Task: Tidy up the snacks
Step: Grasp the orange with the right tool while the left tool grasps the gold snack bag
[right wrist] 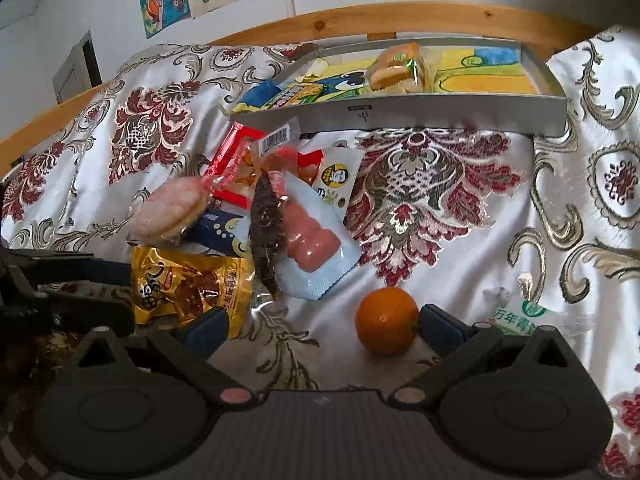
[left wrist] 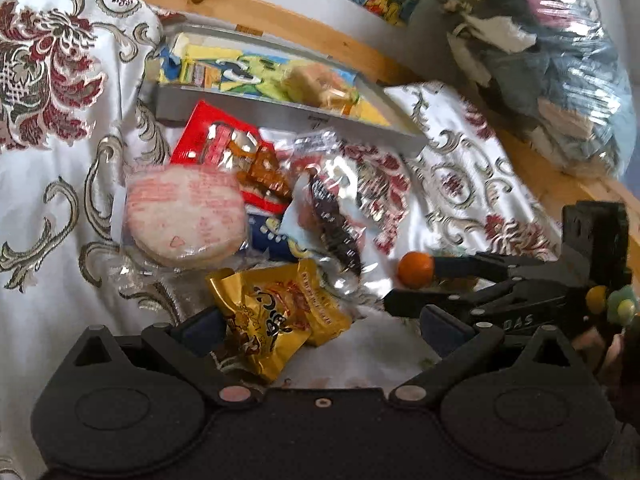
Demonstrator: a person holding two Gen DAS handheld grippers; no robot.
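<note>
Beside the orange (right wrist: 386,321), the right claw (right wrist: 324,324) gapes over bare cloth (right wrist: 460,216).

The left hand-held gripper (left wrist: 320,320) is held low with its jaws spread wide and nothing clamped between its blue pads (left wrist: 202,326). The right hand-held gripper (right wrist: 324,326) is likewise spread wide, pads (right wrist: 440,326) gripping nothing. Seen from the left wrist, the right one reaches in from the side, fingers level.

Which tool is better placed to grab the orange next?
Right. The orange sits between the open right tool's fingers, close to its right one, while the left tool is open around the gold snack packet.
</note>
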